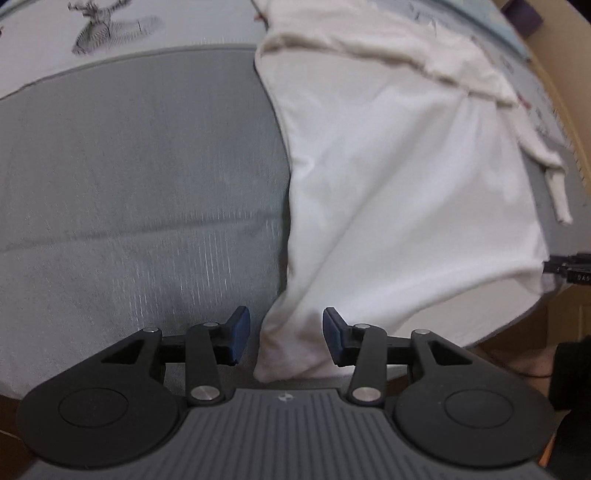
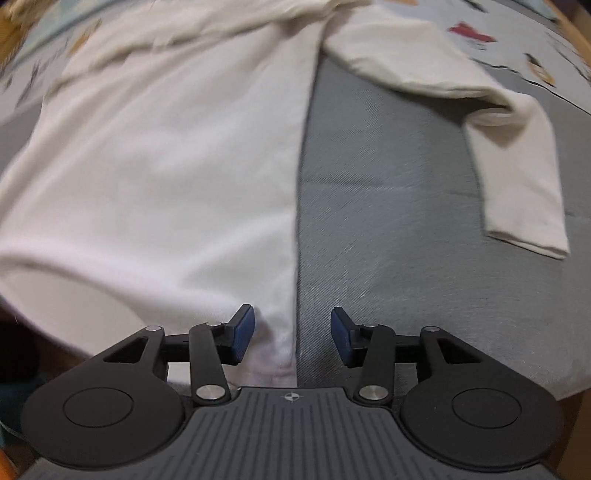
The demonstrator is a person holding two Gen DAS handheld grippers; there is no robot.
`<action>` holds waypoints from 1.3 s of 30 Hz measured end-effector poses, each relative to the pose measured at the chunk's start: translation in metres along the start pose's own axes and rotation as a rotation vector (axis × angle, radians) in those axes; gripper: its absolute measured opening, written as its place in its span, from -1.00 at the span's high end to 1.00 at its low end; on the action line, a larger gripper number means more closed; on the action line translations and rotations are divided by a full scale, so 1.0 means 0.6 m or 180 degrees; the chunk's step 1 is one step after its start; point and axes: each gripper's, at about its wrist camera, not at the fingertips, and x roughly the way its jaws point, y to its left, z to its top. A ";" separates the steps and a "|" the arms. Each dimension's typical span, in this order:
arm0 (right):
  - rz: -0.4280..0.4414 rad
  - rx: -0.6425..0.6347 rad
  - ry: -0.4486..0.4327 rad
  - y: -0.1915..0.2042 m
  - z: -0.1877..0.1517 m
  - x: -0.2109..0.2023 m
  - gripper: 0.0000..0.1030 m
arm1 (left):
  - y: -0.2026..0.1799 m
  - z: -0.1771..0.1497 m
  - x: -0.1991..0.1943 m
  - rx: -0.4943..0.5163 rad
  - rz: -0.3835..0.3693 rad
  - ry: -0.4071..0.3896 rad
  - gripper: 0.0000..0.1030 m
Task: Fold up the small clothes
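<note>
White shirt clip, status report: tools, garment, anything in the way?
Left tool open, hem corner between pads, unpinched. Right tool open over other corner. White shirt flat on grey cover, unfolded. Nothing in the way.

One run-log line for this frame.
left claw: open, over shirt corner | right claw: open, over hem | sleeve: unfolded

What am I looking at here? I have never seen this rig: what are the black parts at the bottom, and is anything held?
There is no robot: a person holds a two-finger gripper in each hand, each with a camera looking along its fingers. One picture is from the left gripper, the other from the right gripper. A white long-sleeved shirt lies spread on a grey cloth with a printed sheet beyond. Each gripper stands open above a bottom corner of the shirt; the blue pads do not press on it, so nothing is held.
</note>
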 end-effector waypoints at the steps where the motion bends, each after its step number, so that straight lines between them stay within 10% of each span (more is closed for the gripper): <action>1: -0.0029 -0.0075 0.0028 0.006 -0.002 0.003 0.18 | -0.002 -0.001 0.006 0.0062 0.0042 0.0032 0.09; 3: 0.0046 -0.0149 0.0010 0.010 -0.002 -0.001 0.97 | -0.008 -0.006 0.015 0.0188 0.0098 0.0091 0.30; 5: 0.0138 -0.0073 -0.0051 0.003 -0.001 -0.014 0.94 | -0.017 -0.009 0.019 0.0341 0.0185 0.0117 0.92; 10: 0.0035 0.0400 -0.0538 -0.063 -0.006 -0.089 0.95 | -0.029 -0.028 -0.030 0.0604 -0.0355 -0.0095 0.93; 12: 0.0073 0.0525 -0.0478 -0.087 -0.017 -0.091 0.94 | -0.029 -0.039 -0.027 0.0749 -0.0164 -0.0026 1.00; 15: -0.0237 0.0331 -0.0179 -0.078 -0.027 -0.056 0.91 | -0.018 -0.041 0.009 0.0800 0.0525 0.0249 0.99; 18: -0.0479 0.0145 -0.0255 -0.062 -0.026 -0.055 0.79 | -0.021 -0.028 -0.021 0.0726 0.0171 -0.0064 0.92; 27: 0.0395 -0.0846 -0.0699 0.055 -0.002 -0.071 0.62 | -0.165 -0.046 -0.020 0.1619 -0.0509 -0.0197 0.45; 39: 0.0460 -0.1597 -0.0433 0.142 -0.012 -0.022 0.44 | -0.231 -0.076 0.086 0.2038 -0.0165 0.0019 0.45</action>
